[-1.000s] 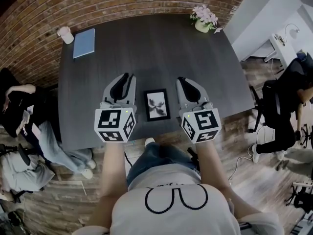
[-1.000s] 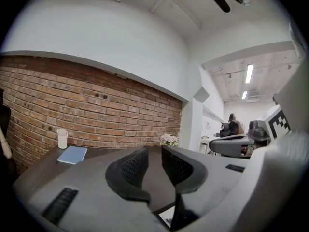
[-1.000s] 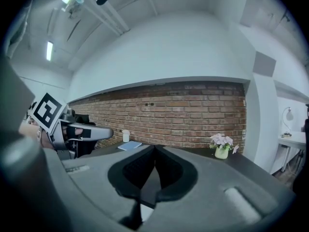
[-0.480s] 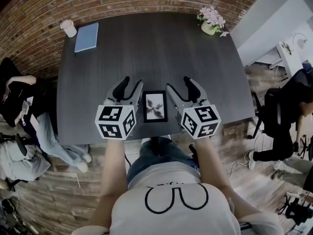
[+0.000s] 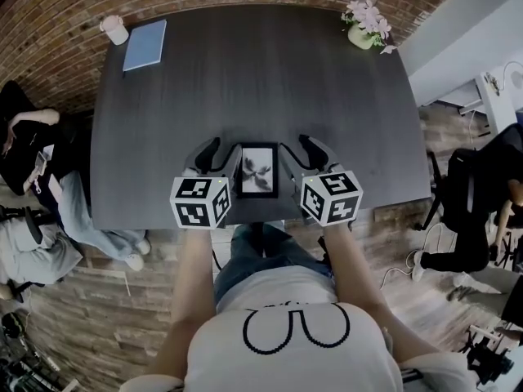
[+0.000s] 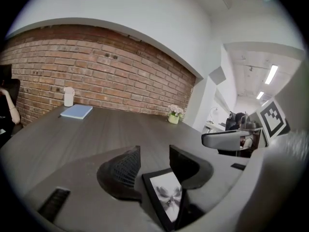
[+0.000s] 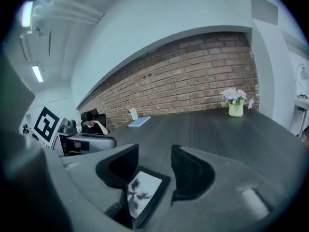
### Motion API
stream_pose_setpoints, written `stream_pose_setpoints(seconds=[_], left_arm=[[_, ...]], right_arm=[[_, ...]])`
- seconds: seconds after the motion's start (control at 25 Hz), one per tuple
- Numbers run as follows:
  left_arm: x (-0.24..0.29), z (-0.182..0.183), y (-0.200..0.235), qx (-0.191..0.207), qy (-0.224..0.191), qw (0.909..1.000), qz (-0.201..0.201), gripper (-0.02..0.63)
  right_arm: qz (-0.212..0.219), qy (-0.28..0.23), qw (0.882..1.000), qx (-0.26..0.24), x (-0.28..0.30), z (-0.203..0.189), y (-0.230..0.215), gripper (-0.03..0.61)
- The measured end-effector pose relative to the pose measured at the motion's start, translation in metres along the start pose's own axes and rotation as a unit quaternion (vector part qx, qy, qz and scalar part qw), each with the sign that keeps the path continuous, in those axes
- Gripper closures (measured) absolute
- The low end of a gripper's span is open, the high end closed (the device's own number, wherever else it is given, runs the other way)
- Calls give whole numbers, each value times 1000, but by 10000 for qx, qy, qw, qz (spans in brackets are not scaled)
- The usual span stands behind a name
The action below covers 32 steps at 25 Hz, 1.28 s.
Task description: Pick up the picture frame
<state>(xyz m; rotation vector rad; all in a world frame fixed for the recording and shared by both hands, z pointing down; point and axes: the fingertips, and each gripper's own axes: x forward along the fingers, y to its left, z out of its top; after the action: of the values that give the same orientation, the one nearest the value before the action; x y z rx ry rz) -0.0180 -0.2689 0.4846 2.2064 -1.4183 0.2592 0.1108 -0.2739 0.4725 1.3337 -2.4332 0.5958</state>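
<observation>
Pink flowers fill a pot (image 5: 364,24) at my table's (image 5: 245,72) far corner. The picture frame (image 5: 257,170) lies flat near the front edge. My left gripper (image 5: 219,155) and right gripper (image 5: 301,152) flank it, tilted down. Their jaws stand parted, the left's just opened, the right's just narrowing, a frame corner loose between each pair.

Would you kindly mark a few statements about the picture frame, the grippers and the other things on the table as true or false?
1. The picture frame lies flat on the table. True.
2. The blue notebook lies beside the flower pot. False: it lies at the far left corner by the white cup; the flower pot stands at the far right corner.
3. The left gripper and the right gripper are shut on the frame. False: the left gripper's jaws have just opened, and the right's opened and then narrowed slightly. Both pairs stand apart, with a frame corner in the gap, unpressed.
4. The frame sits between the two grippers. True.
</observation>
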Motion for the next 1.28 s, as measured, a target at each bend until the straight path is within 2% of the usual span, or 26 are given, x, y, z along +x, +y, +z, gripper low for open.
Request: stream_pose_setpoints(seconds=[0.32,0.52,0.72,0.96,1.28], left_arm=[[15,-62,1,-375,958,9947,37,430],[21,-97,2,-745,1552,9849,166,436],[25,-124,-2,-927,2051,9738,327,445],[30,-144,-3,-980,2463,9631,461,468],[32,-148,-3,-1088,2619,9572,582,512]], right_arm=[[114,535,9985,44,13,-43,-2,379],[190,731,9970,144,18,-58,-4,383],[284,811,9961,210,20,-66,-8,394],[318,833,9959,178,20,-70,-12,408],[364,825,9959,51,21,-67,-15,416]])
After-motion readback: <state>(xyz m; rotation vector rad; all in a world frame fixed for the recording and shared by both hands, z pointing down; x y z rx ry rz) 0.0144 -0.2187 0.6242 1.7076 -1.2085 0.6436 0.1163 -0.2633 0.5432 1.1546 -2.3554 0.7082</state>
